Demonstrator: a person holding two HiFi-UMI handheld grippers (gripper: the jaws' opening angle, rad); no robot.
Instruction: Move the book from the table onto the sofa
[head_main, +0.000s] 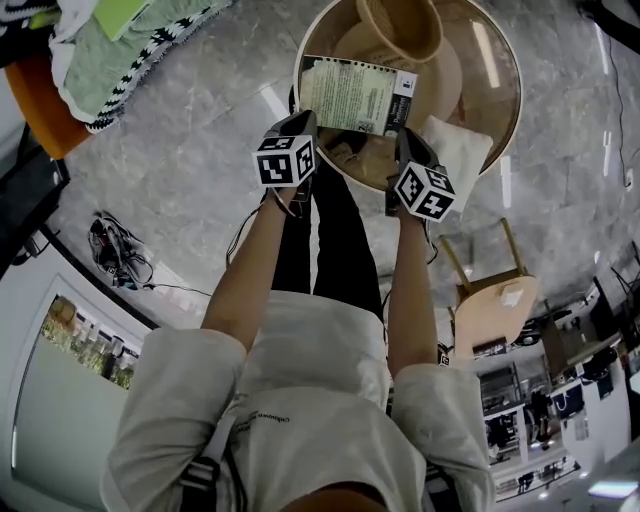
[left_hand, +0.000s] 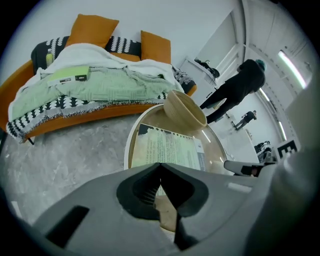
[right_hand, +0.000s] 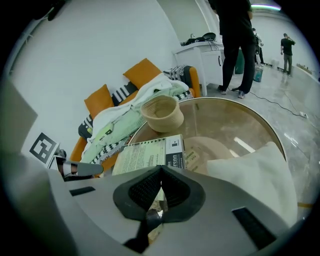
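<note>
- Both jaws of the left gripper (left_hand: 160, 166) are pressing together on nothing; the right gripper (right_hand: 160, 169) is matching it.
- Their tips are hovering by the near edge of the book (head_main: 355, 95), which is lying flat on the round glass table (head_main: 490, 90).
- Each gripper is likely needing to open first, then pinch the book's opposite corners evenly for the carry to the sofa (left_hand: 75, 122).

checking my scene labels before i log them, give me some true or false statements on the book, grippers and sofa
The book lies on the round table. True.
The left gripper grips the book. False: its jaws are shut with nothing between them.
A woven basket stands on the table. True.
The right gripper is wide open. False: it is shut.
The sofa is bare. False: a green blanket covers it.
</note>
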